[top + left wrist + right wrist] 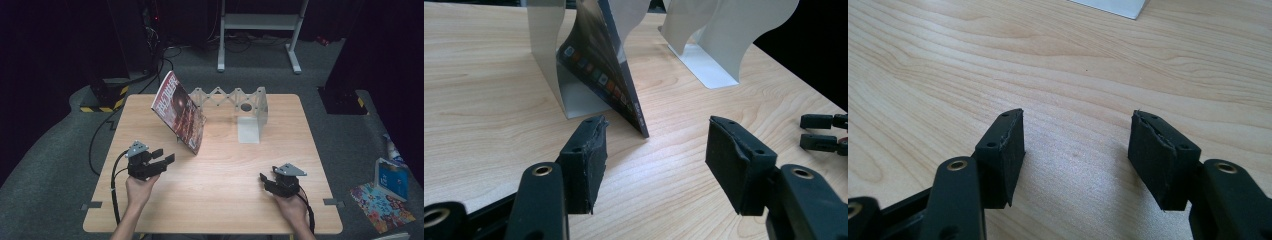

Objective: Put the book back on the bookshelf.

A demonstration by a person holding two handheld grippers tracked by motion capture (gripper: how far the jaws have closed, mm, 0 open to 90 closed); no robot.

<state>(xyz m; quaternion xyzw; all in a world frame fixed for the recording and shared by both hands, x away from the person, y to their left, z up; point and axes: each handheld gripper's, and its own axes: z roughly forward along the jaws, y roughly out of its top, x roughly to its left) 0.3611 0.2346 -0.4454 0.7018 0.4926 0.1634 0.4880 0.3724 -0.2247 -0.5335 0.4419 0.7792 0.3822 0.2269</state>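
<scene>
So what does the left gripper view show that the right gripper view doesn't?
The left gripper view alone has the magazine leaning against the metal bookend rack, its lower corner on the table, and the right gripper far off at the edge. The right gripper view alone has a corner of the rack's flat base plate. Both share the wooden table and open black jaws.

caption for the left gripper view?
Open left gripper faces a red-covered magazine leaning on a grey metal bookend.

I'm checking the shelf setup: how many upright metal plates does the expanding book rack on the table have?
2 can be made out: the left plate, which the tilted magazine leans on, and the right plate. The magazine may hide others.
</scene>
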